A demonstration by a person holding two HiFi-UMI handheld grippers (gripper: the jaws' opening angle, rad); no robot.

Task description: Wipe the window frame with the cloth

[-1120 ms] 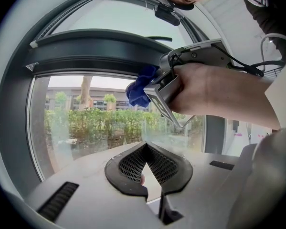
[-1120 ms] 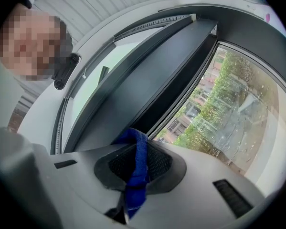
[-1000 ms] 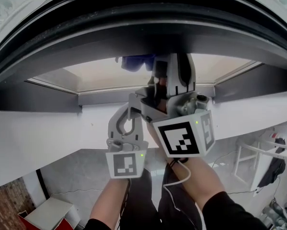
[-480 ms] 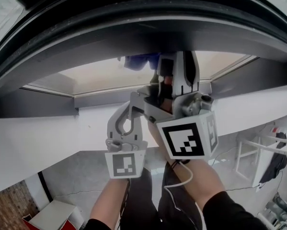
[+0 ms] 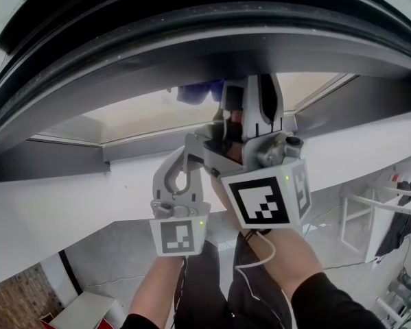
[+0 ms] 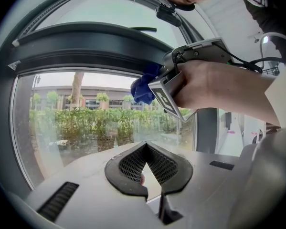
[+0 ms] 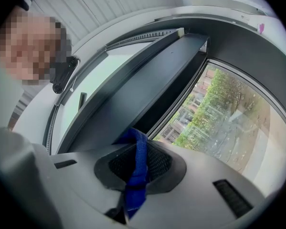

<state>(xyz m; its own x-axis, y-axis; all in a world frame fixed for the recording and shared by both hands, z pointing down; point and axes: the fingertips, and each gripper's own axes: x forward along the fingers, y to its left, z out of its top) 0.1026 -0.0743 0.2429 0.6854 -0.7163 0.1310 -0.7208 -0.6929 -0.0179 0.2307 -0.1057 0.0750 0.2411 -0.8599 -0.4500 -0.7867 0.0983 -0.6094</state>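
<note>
Blue cloth [image 7: 138, 166] is clenched in my right tool [image 5: 250, 91], raised to the dark window frame [image 5: 191, 53]. My left tool [image 6: 145, 149] is closed on nothing, just beside the right one.

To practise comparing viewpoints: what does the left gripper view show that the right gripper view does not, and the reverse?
Only the left gripper view: the hand holding the right gripper from outside, and the left gripper with its jaws shut, empty. Only the right gripper view: the blue cloth pinched between the right jaws. Both: the cloth, the dark window frame, and greenery behind the glass.
</note>
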